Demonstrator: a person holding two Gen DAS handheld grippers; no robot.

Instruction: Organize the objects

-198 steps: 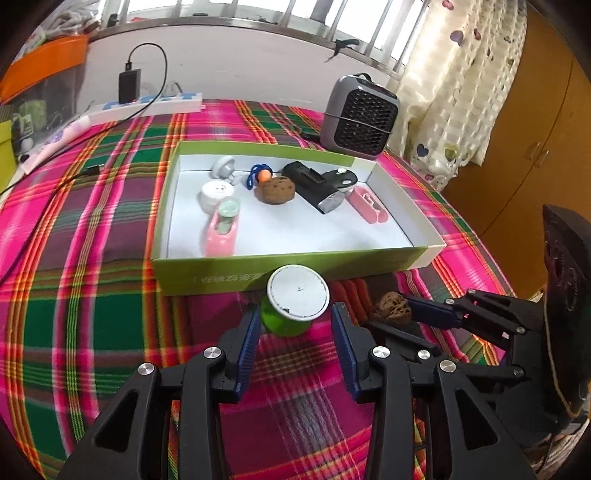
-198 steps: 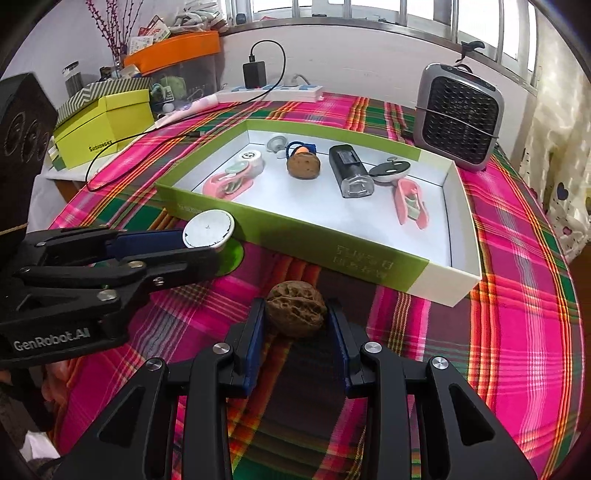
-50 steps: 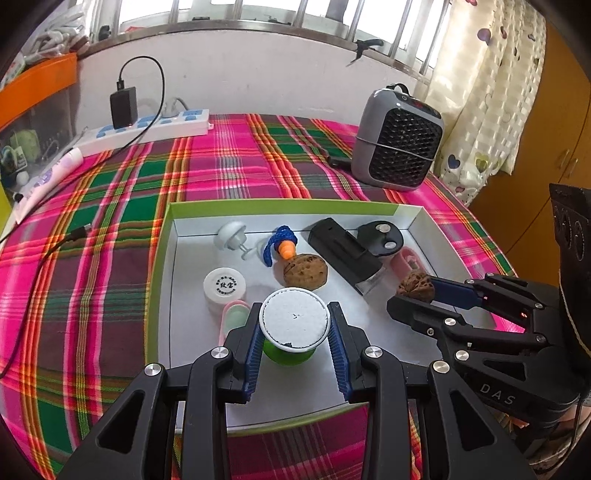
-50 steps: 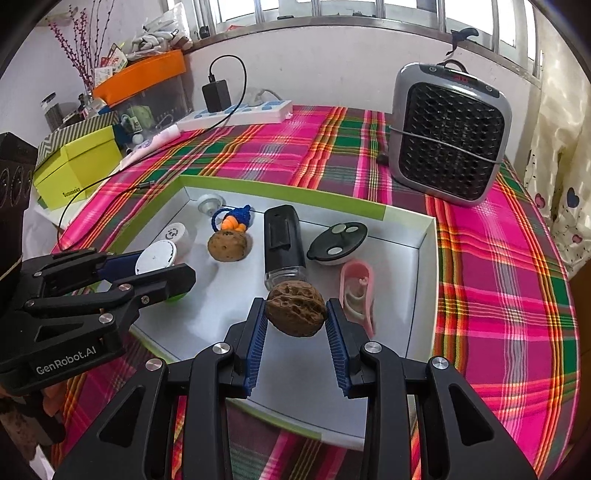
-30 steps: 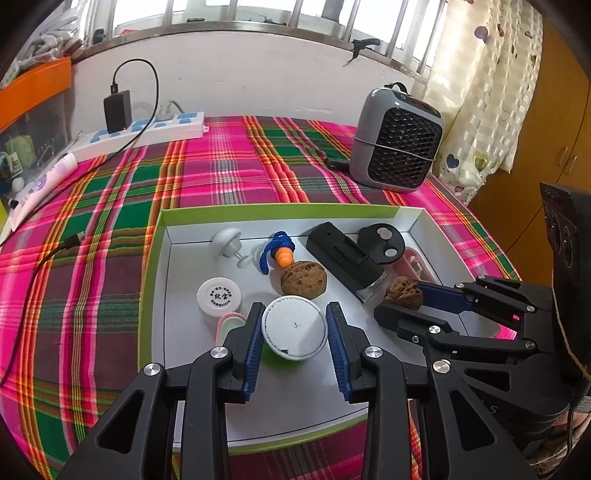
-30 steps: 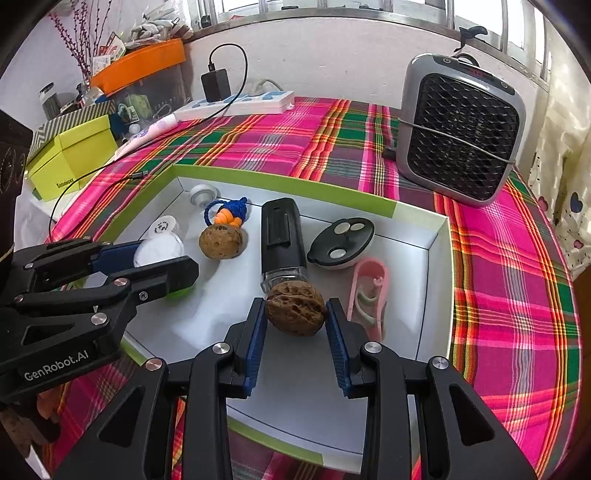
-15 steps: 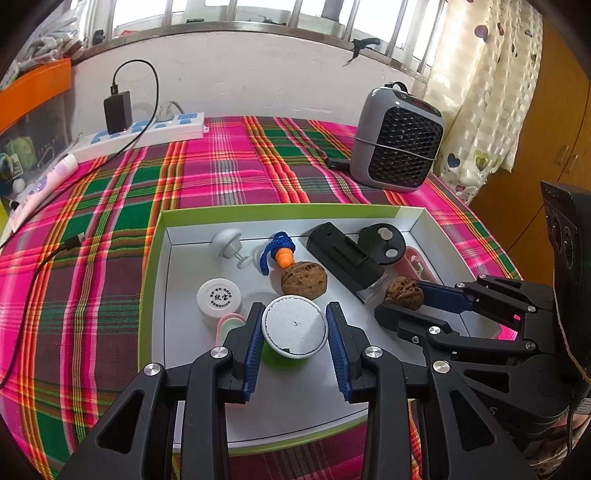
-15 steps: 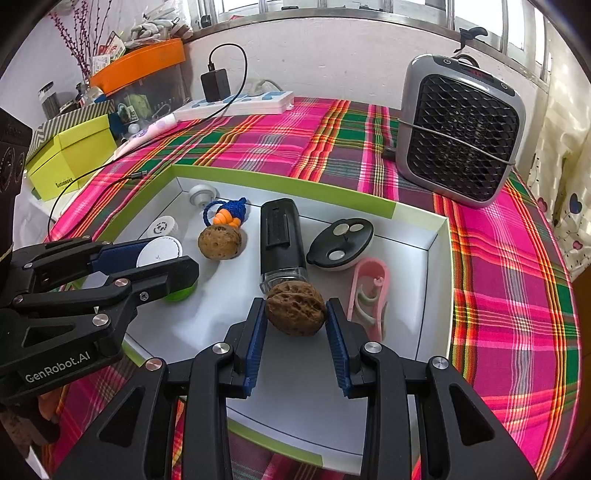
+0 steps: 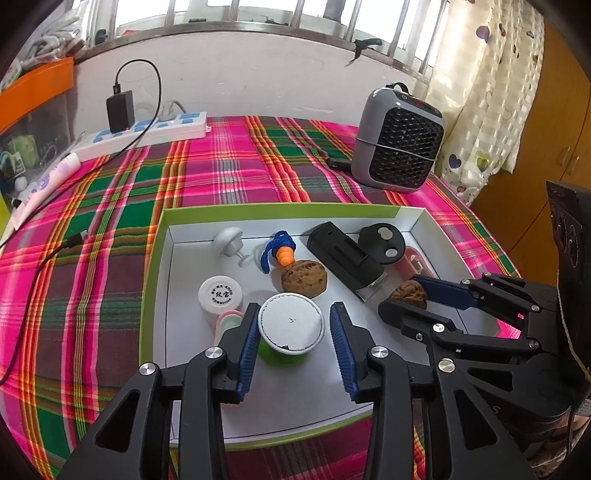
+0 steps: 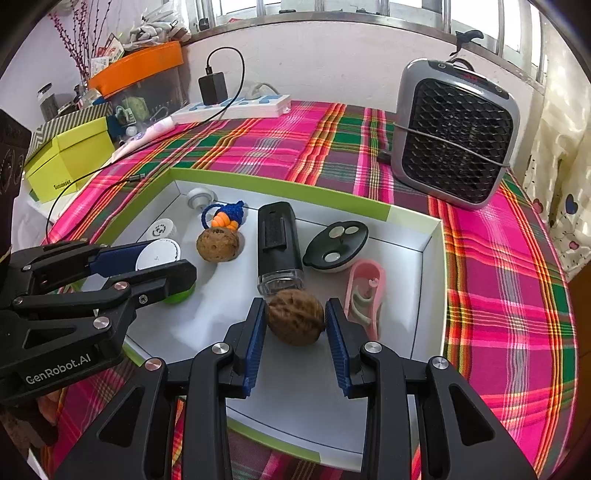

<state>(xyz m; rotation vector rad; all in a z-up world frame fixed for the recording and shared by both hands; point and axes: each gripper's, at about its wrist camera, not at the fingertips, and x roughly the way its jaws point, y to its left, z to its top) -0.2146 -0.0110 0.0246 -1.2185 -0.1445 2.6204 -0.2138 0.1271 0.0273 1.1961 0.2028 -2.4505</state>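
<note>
Right wrist: right gripper (image 10: 295,325) pinches walnut (image 10: 294,316); left gripper (image 9: 291,334) parted around green jar (image 9: 290,328)

You are working in bright daylight that pours through the barred window (image 9: 258,22) behind the bench; its panes are blown out to white. The white tray floor (image 10: 306,387) glares a little and carries soft shadows. Both fisheye views bend straight lines hard near the rims, with black vignetting in the corners. Centres stay sharp; the curtain (image 9: 480,92) looks washed out.
</note>
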